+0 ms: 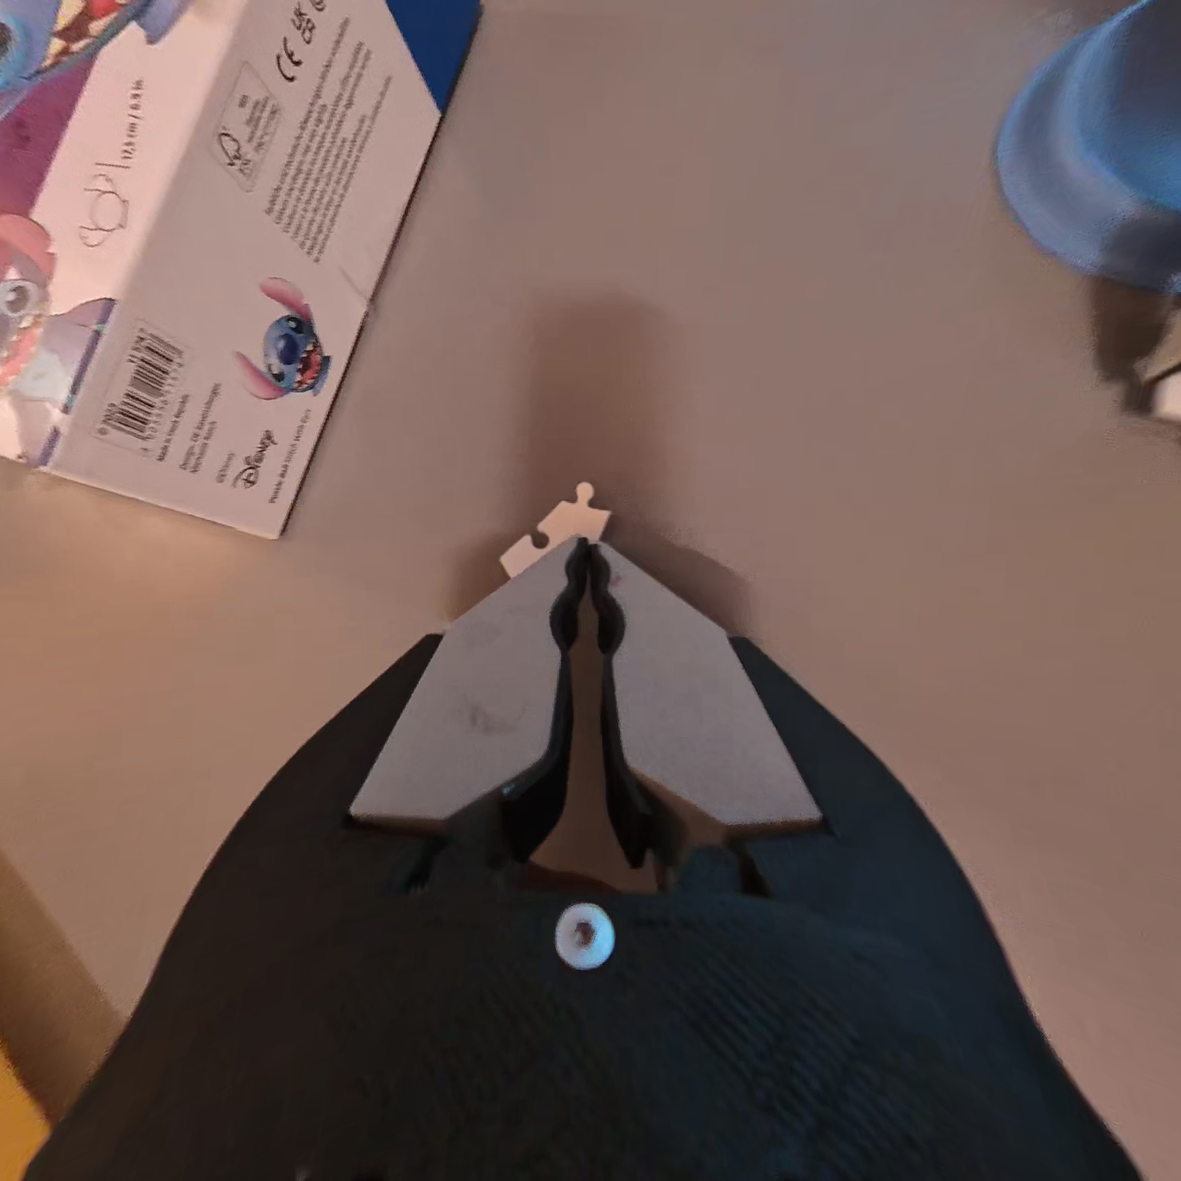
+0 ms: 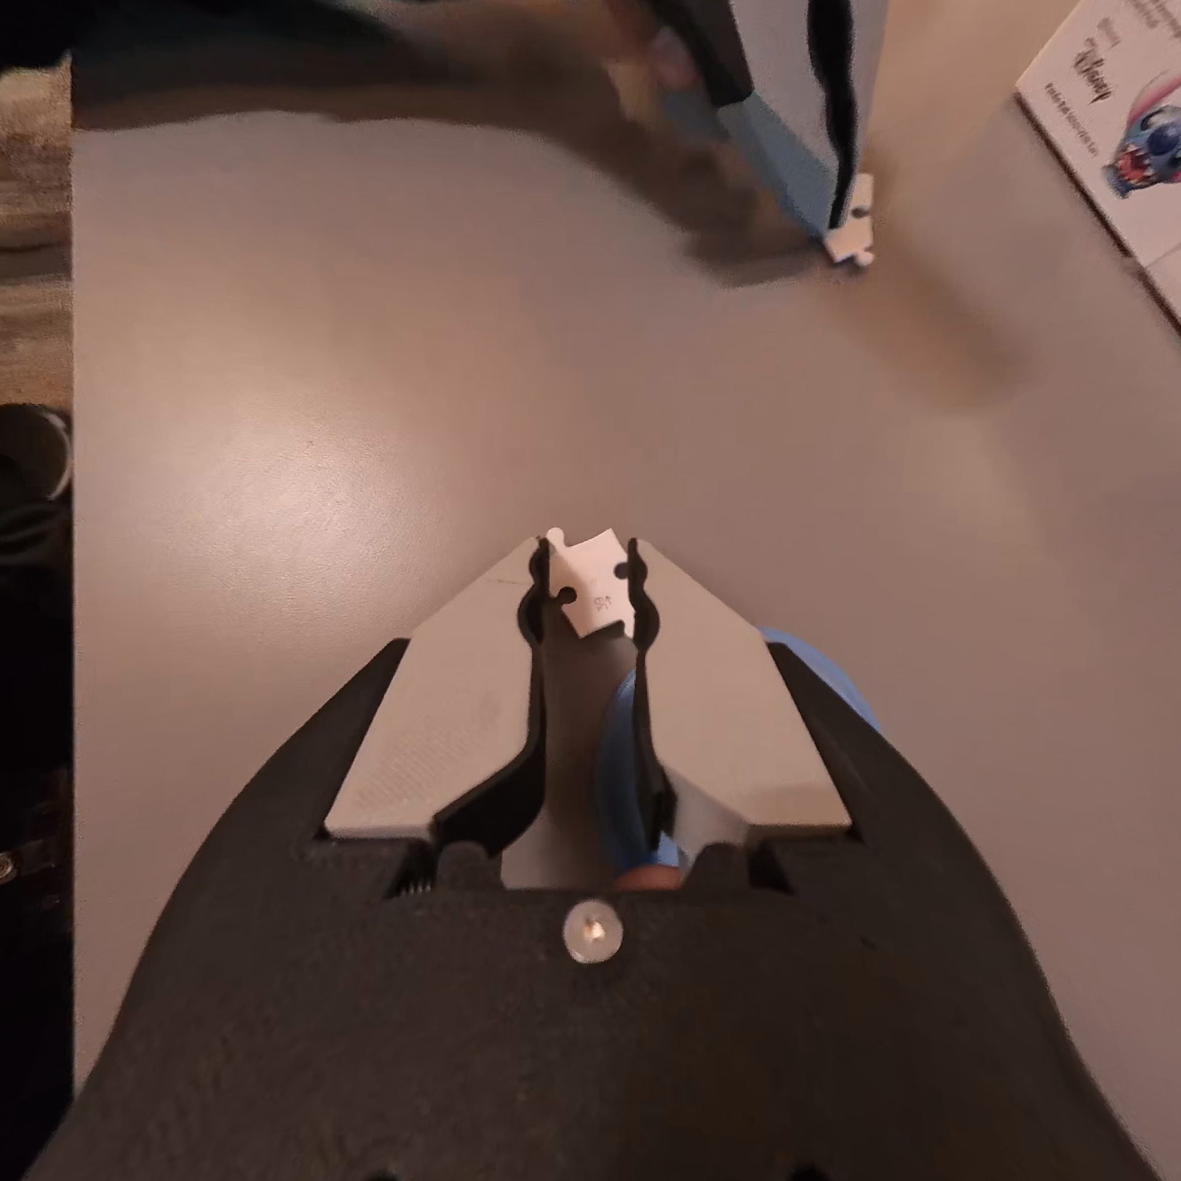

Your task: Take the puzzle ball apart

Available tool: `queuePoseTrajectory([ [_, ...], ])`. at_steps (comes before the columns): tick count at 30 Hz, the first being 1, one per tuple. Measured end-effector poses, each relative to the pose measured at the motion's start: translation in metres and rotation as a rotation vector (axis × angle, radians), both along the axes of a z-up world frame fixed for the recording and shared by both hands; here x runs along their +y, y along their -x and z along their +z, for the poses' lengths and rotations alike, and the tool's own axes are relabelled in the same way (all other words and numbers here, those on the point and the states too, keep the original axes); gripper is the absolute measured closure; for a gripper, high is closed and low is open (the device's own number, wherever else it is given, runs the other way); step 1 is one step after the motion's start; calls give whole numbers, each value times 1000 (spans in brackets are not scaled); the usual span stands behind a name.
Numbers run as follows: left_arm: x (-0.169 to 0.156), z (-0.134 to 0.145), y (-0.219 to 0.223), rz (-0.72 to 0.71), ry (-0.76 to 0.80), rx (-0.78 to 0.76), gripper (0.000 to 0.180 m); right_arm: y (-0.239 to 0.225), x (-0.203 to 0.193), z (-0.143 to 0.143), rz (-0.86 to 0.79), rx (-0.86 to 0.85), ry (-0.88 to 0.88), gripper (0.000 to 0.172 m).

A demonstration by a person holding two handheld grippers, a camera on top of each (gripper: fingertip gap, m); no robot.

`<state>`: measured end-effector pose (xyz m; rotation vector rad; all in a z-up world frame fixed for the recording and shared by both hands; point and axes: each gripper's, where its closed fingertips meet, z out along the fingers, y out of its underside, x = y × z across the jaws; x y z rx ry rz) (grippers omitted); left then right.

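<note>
The white puzzle piece [image 2: 593, 591] sits between the tips of the right gripper [image 2: 588, 562], blank side up with a small printed mark on it. Both black pads [image 2: 542, 575] touch its edges, so that tool is clamped on it, just above the beige table [image 2: 319, 383]. A blue rounded object [image 2: 623, 754] lies on the table underneath this gripper, showing through the gap behind the piece.

Over at the far right of that view, the left gripper [image 2: 843, 211] comes down steeply to the table with its tips together on a second white puzzle piece [image 1: 562, 521]. In its own view, the wavy pads [image 1: 578, 569] meet with no space between them at the tip, and the piece juts out past them, one knob pointing away. Whether this piece is lifted or resting on the table, I cannot tell.

A printed puzzle box [image 1: 211, 255] with a blue cartoon creature on it lies flat to the far left of the left gripper.
</note>
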<state>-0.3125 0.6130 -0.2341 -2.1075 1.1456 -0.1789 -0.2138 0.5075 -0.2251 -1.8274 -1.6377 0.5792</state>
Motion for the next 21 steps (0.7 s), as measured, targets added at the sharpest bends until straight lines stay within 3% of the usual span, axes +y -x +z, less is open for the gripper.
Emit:
queuePoseTrajectory([
  [3,-2,0,2,-6,-40,51,180,-13,3,22,-32,65,-26,152],
  [6,-9,12,-8,-26,-93,4,180,-59,21,70,-161,121,-170,151],
  [10,-19,50,-21,-56,-188,-41,180,-188,54,155,-476,165,-291,151],
  [12,-24,66,-28,-72,-189,-61,180,-268,76,178,-666,140,-299,151],
  [14,-20,66,-26,-46,-166,-36,180,-340,96,174,-842,67,-262,149],
  [15,-14,61,-23,-20,-151,-15,170,-373,107,165,-929,23,-241,135],
  [16,-10,52,-19,15,-104,5,148,-398,116,154,-993,-7,-211,122],
  [19,2,23,2,211,51,38,125,-433,125,109,-1070,-56,-32,115],
  [21,9,11,15,324,103,42,117,-434,122,102,-1072,-61,-52,114],
])
